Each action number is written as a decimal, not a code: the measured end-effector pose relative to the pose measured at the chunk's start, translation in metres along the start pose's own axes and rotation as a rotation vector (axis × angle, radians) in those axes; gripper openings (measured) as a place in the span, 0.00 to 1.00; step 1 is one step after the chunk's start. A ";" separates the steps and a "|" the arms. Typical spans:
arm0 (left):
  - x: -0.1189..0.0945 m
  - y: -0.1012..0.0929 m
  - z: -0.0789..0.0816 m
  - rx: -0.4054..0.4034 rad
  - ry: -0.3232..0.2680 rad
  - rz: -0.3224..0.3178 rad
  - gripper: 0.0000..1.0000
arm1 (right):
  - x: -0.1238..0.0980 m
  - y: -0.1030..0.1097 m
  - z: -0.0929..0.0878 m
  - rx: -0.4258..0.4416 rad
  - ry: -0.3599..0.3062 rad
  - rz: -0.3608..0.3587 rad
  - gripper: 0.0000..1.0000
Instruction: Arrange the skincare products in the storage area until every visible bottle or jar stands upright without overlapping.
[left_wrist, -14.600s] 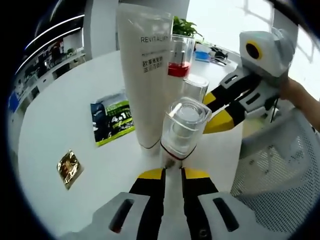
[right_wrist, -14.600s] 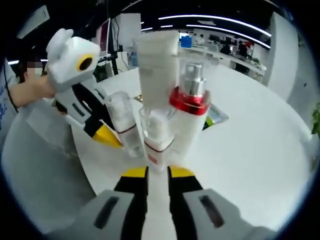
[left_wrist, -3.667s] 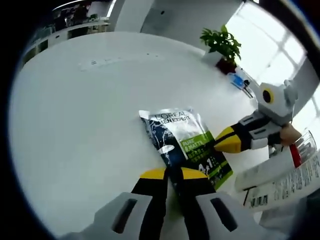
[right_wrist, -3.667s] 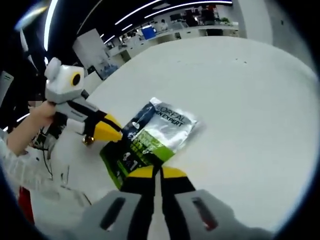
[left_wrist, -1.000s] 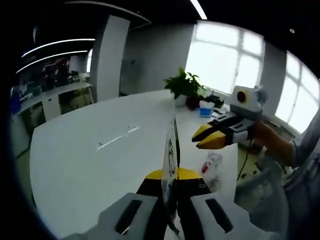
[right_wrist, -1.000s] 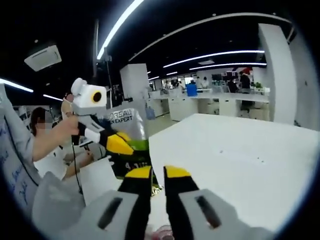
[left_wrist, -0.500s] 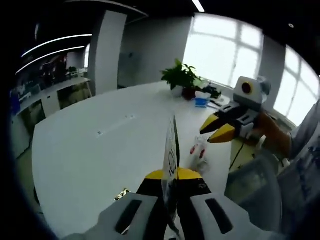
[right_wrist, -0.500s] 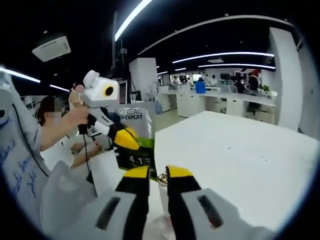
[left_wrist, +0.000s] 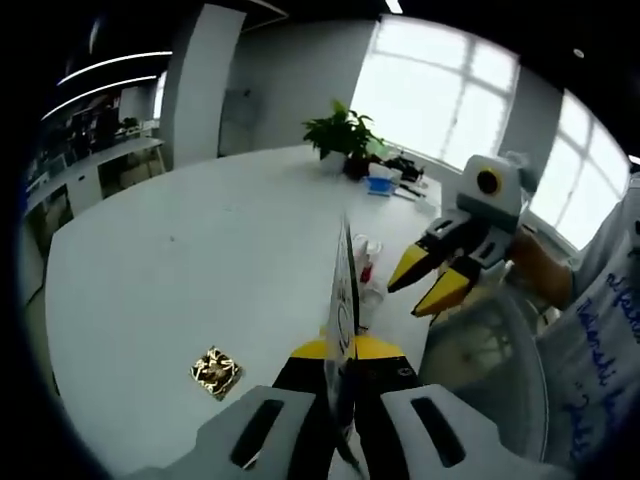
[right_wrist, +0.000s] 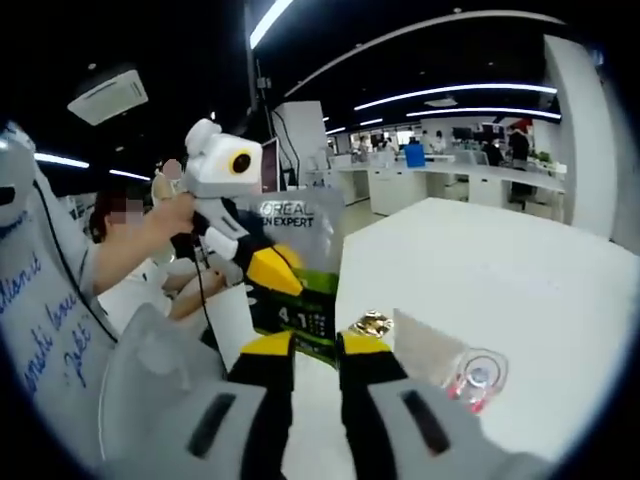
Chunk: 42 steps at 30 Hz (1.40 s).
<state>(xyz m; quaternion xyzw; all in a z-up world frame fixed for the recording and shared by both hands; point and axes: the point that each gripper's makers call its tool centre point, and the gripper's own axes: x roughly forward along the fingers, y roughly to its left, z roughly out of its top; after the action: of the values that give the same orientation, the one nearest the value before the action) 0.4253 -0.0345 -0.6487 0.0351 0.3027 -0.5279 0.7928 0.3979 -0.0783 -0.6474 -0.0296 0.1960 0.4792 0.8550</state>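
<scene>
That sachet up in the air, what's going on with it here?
A person holds a gripper in each hand above a white table. The left gripper is clamped on the L'Oreal sachet, lifting it clear of the table. The right gripper hovers beside it, open and empty. A small gold packet lies flat on the table, near a clear bottle with red liquid.

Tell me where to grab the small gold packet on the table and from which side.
The gold packet lies flat on the white table, apart from the bottles, with nothing close around it. It looks thin, so probably pinch one edge or corner, coming in low along the tabletop. The right gripper is open; the left gripper holds the sachet.
</scene>
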 end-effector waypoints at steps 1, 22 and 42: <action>0.001 -0.002 -0.002 -0.004 0.003 -0.006 0.00 | 0.002 0.002 -0.006 0.006 0.013 -0.003 0.20; 0.016 -0.058 -0.025 -0.059 0.016 -0.324 0.00 | 0.021 0.042 -0.059 0.138 0.092 0.148 0.24; 0.019 -0.050 -0.019 -0.109 -0.076 -0.329 0.15 | 0.012 0.056 -0.063 0.209 0.079 0.233 0.01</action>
<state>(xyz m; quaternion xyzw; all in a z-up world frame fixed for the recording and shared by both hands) 0.3791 -0.0651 -0.6611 -0.0781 0.3024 -0.6343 0.7072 0.3375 -0.0536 -0.7021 0.0637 0.2806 0.5504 0.7838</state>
